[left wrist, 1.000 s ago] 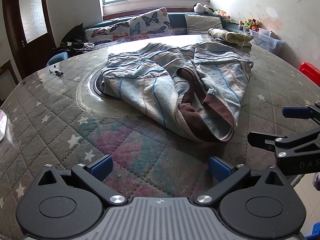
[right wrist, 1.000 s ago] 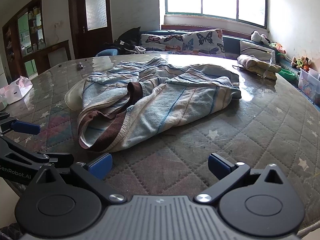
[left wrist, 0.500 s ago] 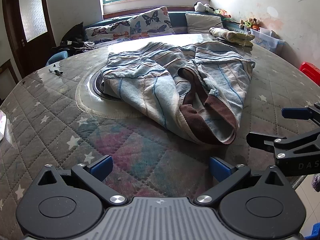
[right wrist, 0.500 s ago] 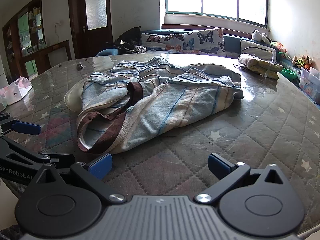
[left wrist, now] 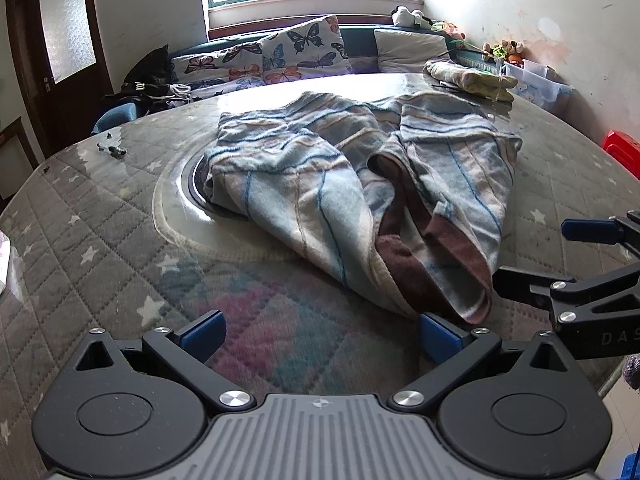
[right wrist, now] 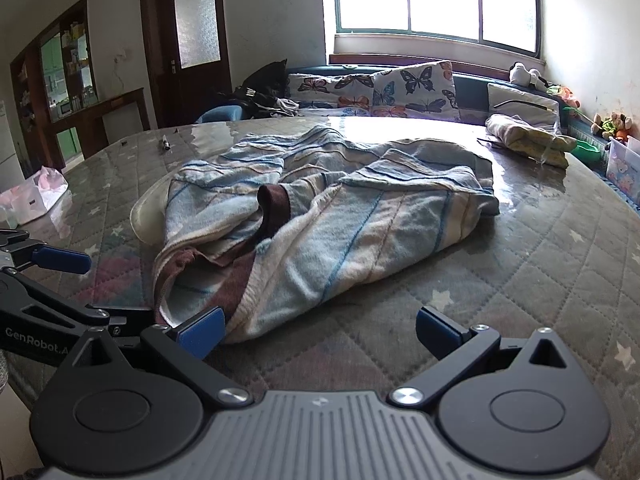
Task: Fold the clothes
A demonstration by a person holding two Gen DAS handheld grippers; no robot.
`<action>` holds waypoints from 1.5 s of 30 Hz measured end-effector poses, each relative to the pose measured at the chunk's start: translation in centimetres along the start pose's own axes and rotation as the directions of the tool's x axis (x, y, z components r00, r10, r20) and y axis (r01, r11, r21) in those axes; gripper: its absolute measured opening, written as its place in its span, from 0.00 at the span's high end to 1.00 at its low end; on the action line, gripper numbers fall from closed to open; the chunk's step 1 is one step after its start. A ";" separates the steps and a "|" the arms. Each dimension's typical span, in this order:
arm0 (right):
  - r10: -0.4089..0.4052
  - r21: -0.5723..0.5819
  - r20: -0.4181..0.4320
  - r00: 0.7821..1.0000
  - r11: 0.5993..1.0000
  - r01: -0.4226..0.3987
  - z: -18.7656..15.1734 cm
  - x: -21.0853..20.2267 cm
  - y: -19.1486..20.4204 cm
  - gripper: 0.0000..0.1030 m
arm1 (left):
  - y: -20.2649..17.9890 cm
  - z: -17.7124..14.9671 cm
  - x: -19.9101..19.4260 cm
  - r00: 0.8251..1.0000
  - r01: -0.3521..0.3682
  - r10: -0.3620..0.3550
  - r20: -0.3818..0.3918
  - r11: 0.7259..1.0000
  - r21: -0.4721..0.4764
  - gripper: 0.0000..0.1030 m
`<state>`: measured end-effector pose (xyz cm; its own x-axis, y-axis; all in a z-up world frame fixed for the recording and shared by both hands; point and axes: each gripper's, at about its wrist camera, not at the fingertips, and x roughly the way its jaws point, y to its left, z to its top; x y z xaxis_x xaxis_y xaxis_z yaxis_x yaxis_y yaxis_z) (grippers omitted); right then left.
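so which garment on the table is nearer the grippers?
The blue striped garment with the brown band, crumpled mid-table. The folded yellowish one lies at the far edge.

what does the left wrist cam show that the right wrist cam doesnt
Only the left wrist view shows the red stool at the far right and the dark round ring that the garment partly covers. Only the right wrist view shows the wooden cabinet by the door and the pink-and-white bag at the table's left edge. Both show the striped blue garment crumpled on the quilted table, the folded yellowish cloth beyond it, the butterfly pillows, and both grippers open: left gripper, right gripper.
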<state>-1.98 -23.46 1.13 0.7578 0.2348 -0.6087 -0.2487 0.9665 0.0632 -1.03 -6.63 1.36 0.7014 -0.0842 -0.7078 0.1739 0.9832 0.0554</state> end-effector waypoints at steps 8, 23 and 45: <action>0.016 0.013 0.003 1.000 1.000 -0.016 1.5 1.5 -1.0 0.01 | 1.0 2.3 1.0 1.000 -0.011 0.011 0.016 1.000 -0.013 0.00; -0.017 0.010 0.035 0.999 1.000 0.017 7.5 4.6 -3.9 0.22 | 1.8 8.1 5.0 0.997 -0.004 0.004 0.080 1.000 0.002 0.05; -0.082 0.061 -0.129 0.988 0.994 0.091 14.0 18.9 -6.2 0.59 | 2.1 11.0 11.0 0.995 0.088 -0.088 0.052 0.996 0.008 0.34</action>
<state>22.36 -23.59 0.35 0.6912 0.1392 -0.7091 -0.1418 0.9883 0.0558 14.64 -7.30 1.44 0.7187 -0.1787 -0.6720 0.2399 0.9708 -0.0015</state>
